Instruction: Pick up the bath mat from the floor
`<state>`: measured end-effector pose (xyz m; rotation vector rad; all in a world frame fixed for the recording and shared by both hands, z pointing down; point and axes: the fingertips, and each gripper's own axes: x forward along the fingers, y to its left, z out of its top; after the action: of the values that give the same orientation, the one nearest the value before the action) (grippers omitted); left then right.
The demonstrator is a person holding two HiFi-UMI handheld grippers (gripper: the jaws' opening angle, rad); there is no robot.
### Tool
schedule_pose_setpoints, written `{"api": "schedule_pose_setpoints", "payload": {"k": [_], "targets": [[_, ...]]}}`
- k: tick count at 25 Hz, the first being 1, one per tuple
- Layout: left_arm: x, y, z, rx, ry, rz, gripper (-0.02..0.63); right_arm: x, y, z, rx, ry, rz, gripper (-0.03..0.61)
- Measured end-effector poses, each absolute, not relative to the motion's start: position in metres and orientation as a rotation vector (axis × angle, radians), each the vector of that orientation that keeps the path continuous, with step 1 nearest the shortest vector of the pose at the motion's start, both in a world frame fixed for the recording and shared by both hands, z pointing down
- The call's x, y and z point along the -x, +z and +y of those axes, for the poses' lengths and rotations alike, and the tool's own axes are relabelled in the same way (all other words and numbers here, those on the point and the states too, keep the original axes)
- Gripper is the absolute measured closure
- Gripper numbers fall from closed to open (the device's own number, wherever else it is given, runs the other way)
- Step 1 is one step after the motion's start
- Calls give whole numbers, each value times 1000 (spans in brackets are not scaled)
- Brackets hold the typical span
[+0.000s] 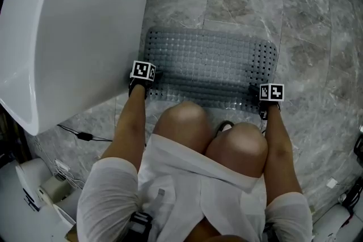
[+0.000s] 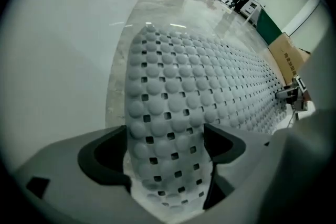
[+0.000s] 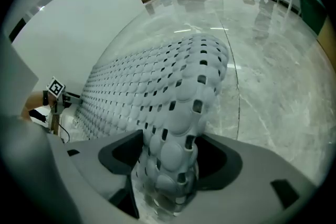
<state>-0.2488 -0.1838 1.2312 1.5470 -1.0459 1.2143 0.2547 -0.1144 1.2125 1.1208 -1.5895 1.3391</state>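
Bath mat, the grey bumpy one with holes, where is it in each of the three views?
Head view: the grey studded rubber bath mat lies mid-frame, just above the person's knees.
Left gripper view: the mat fills the centre, running from the bottom edge up to the right.
Right gripper view: the mat runs from bottom centre up to the left.
Shared landmark: the white tub, left of the mat in every view.

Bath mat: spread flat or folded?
Spread, not folded: bath mat lies open on the floor; near corners curl up in the left gripper and right gripper.
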Motion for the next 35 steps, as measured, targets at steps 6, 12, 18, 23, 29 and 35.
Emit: {"api": "schedule_pose_setpoints", "payload": {"k": [6,12,18,23,29,35], "targets": [[242,1226,-185,-1585,1035,-1052,167,-256,1213,-117,-1115,1344,-1603,265],[218,1221,-179,-1580,963,-963,170,-255,1214,-114,-1106,1356,-1583,264],[150,1219,-172,-1600,853,-814,393,-249,1213,-116,-1102,1352,-1591,268],[144,1221,-171,-1633,921,-807,477,-244,1214,-116,-1044,1285,-1612,349],[136,1222,-171,-1668,966,-833,558,-225,1214,-116,-948,1172,-1663,506],[135,1213,-170,-1648,953,-821,563,-223,1206,-115,-935,1245,-1643,517]]}}
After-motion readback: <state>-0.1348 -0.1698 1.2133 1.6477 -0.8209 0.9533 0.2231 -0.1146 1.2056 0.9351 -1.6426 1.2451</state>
